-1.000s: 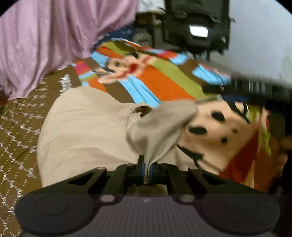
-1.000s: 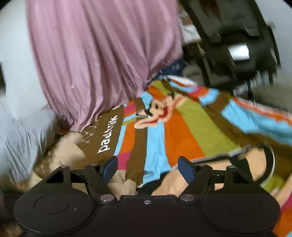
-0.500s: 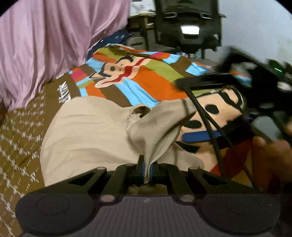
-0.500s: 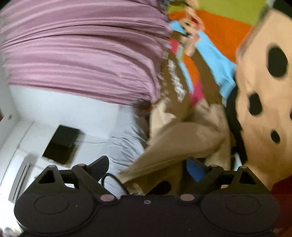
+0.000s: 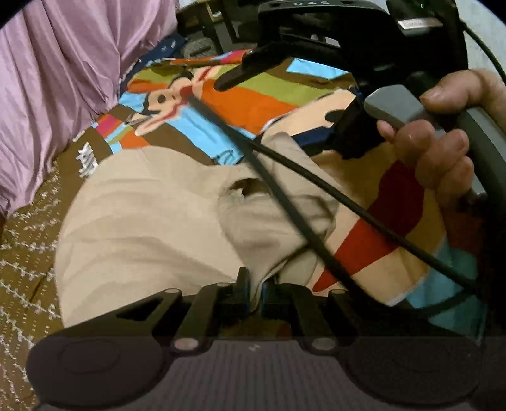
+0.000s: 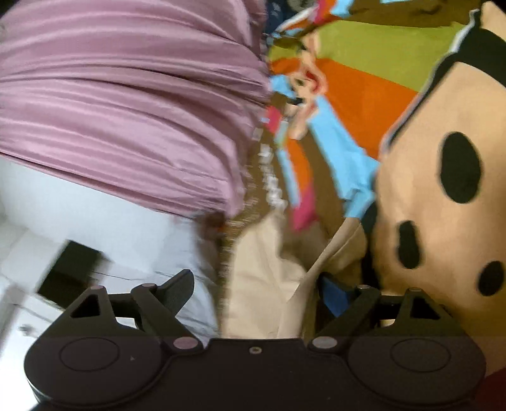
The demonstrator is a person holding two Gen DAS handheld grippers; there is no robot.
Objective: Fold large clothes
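Note:
A beige garment (image 5: pixel 151 221) lies spread on a colourful cartoon bedspread (image 5: pixel 253 104). My left gripper (image 5: pixel 253 289) is shut on a bunched fold of this garment, pulled up toward the camera. In the left wrist view the right gripper (image 5: pixel 357 126), held by a hand (image 5: pixel 442 148), reaches in from the right above the garment's far edge. In the right wrist view my right gripper (image 6: pixel 256 291) is open, with the beige garment (image 6: pixel 262 278) lying between and below its fingers.
A mauve curtain (image 5: pixel 63 79) hangs at the left. Black cables (image 5: pixel 316 202) cross over the garment. A black office chair (image 5: pixel 316 28) stands behind the bed. A brown patterned sheet (image 5: pixel 28 253) covers the near left. A white wall and cabinet (image 6: pixel 79 221) show in the right wrist view.
The right gripper has swung in from the right and down over the garment's edge. The left gripper keeps its hold on the fold, which hardly moved.

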